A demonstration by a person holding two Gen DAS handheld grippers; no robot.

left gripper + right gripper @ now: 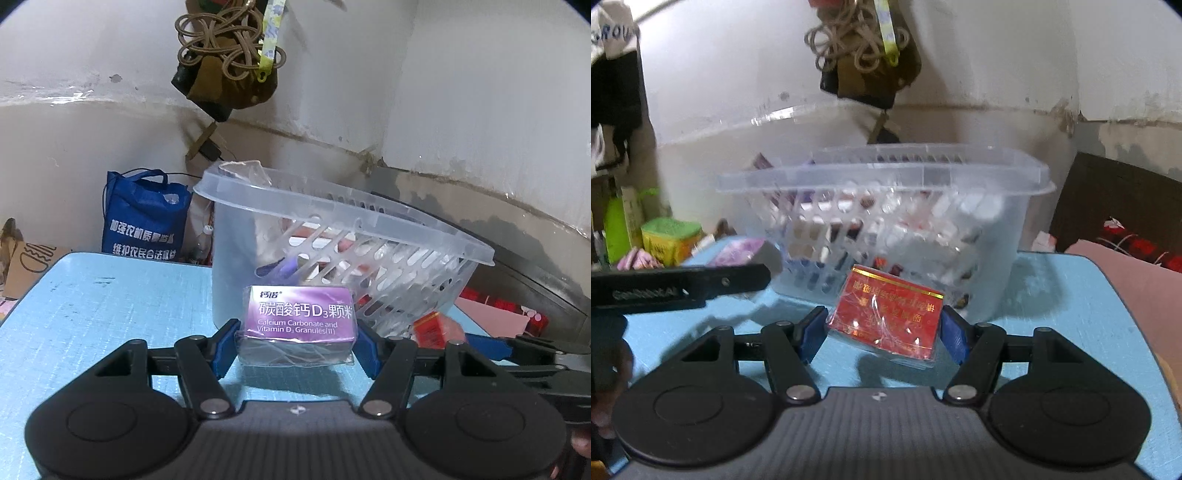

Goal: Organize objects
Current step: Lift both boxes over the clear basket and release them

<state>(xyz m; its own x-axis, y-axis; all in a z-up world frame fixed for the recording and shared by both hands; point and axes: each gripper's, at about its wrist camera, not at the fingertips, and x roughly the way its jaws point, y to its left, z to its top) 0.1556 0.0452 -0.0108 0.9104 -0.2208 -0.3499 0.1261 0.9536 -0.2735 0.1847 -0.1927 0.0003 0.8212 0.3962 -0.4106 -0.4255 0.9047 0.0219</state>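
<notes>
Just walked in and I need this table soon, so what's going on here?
A person is sorting small boxes with two handheld grippers. The left gripper is shut on a purple box of calcium granules; the right gripper is shut on a red box. Both are held over the blue table, just in front of the clear plastic basket, which already holds other packets.

The contents of the clear slotted basket (pixel 886 206) show only as smeared white, red and purple patches behind its wall. The red box (pixel 886 317) carries upside-down gold lettering too blurred to read. At the far left, the other gripper's arm (pixel 676 286) hides part of the purple box (pixel 746 254).
</notes>
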